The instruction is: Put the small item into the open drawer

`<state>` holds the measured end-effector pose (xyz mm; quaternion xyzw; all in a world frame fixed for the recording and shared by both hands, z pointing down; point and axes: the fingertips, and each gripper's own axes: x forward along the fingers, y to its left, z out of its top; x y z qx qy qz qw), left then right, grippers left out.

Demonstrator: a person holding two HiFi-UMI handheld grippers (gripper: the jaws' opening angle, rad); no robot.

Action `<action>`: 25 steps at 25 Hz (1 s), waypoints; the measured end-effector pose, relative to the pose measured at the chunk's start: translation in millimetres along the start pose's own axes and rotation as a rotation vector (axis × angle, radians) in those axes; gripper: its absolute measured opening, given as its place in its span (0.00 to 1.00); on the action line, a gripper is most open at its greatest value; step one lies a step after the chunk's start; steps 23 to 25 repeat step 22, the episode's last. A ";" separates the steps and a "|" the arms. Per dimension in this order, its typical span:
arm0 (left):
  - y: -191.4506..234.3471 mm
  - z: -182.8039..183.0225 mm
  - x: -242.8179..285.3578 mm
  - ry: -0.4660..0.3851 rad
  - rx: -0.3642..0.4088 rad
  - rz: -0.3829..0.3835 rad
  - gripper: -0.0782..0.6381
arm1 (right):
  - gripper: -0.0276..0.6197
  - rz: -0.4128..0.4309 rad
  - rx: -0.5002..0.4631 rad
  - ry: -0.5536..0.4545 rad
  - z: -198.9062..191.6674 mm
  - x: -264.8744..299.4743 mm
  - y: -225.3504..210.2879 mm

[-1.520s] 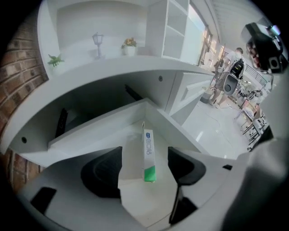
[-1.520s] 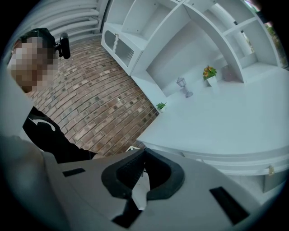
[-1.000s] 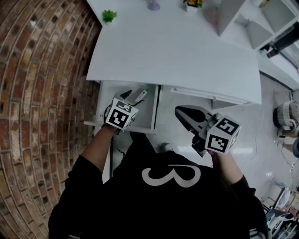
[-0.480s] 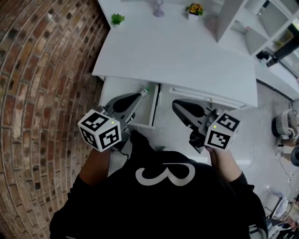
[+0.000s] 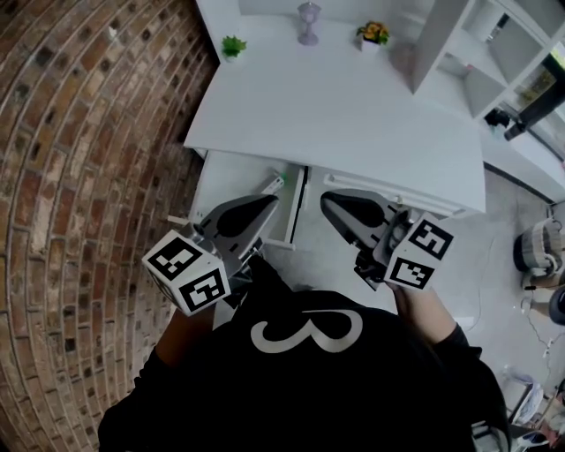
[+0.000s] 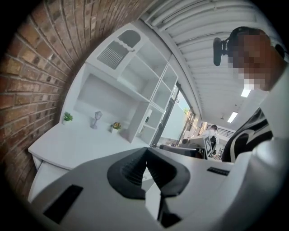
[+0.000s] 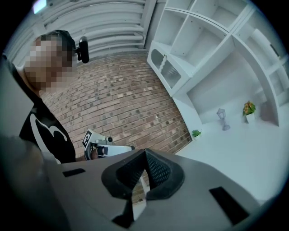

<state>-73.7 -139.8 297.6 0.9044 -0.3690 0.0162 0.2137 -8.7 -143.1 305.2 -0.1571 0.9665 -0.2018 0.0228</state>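
Note:
The small item (image 5: 274,183), white with a green end, lies in the open drawer (image 5: 214,179) under the left part of the white desk (image 5: 335,115). My left gripper (image 5: 269,202) hangs just in front of the drawer, above its near edge, jaws shut and empty. In the left gripper view the left gripper (image 6: 145,152) shows its pads meeting with nothing between them. My right gripper (image 5: 327,199) is level with it to the right, below the desk's front edge, also shut and empty. The right gripper (image 7: 145,155) looks toward the brick wall and the left gripper's marker cube (image 7: 91,138).
On the desk's far side stand a small green plant (image 5: 233,46), a lamp ornament (image 5: 307,21) and a flower pot (image 5: 373,33). A white shelf unit (image 5: 459,53) rises at the back right. The brick wall (image 5: 88,177) borders the desk and drawer on the left.
My left gripper has drawn back from over the drawer toward the person and now stands shut and empty. The small item stays in the drawer. The right gripper has barely moved.

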 end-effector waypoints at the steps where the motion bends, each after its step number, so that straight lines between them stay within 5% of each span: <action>1: -1.3 0.7 -0.2 0.000 0.009 -0.001 0.11 | 0.05 0.004 -0.010 0.004 0.8 1.4 1.1; 25: 33.9 2.5 34.0 0.085 0.062 -0.023 0.11 | 0.05 -0.074 0.006 -0.022 8.2 6.3 -36.3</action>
